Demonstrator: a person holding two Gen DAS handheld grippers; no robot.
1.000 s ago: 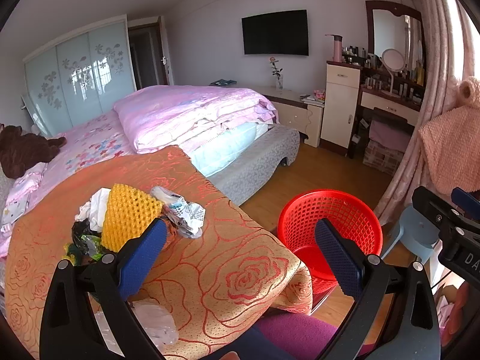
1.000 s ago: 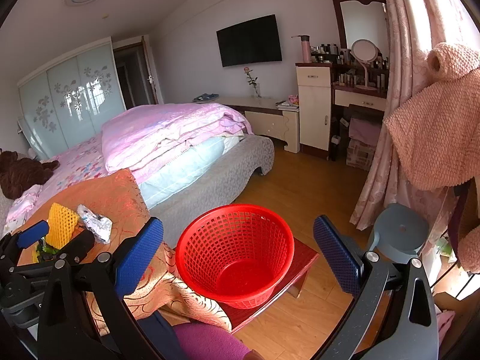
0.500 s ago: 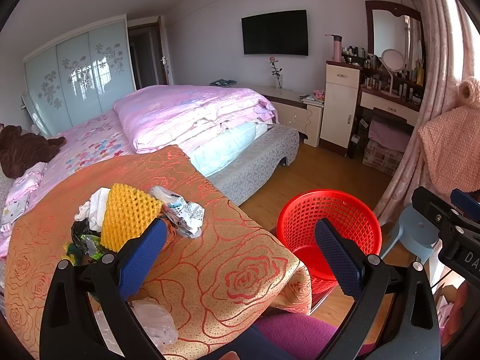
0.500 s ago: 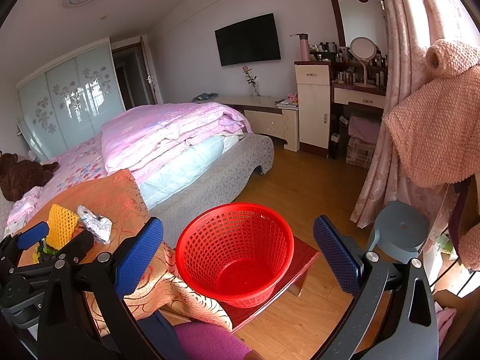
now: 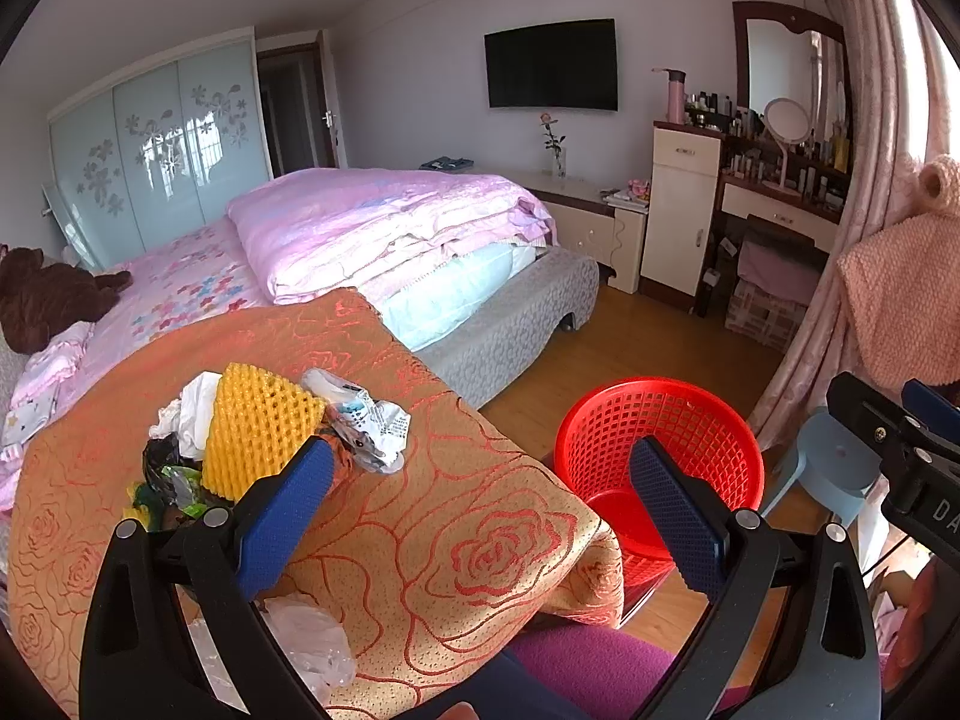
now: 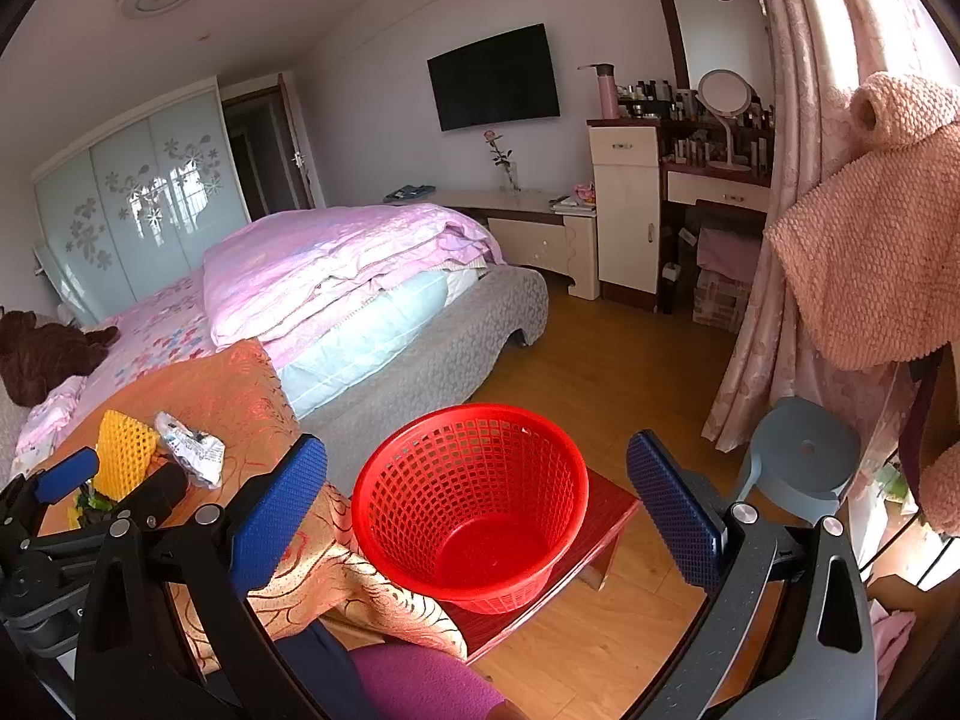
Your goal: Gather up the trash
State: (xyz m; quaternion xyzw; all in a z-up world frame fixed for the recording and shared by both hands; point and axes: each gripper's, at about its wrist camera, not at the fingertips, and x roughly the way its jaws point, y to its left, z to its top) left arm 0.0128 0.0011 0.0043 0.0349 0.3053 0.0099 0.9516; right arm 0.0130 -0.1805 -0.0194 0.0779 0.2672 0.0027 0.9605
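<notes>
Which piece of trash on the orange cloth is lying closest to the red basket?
The crumpled printed wrapper. It lies on the basket side of the pile, beyond the yellow foam net.

Sunlit bedroom: pink-quilted bed [image 5: 384, 228], wall television [image 5: 551, 64], wooden floor [image 6: 612, 360], dressing table [image 6: 714, 180].

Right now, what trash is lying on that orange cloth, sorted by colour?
Yellow foam net: 1
White tissue: 1
White printed wrapper: 1
Clear plastic bag: 1
Black-and-green wrapper bits: cannot count, partly hidden
Total clearly seen: 4
</notes>
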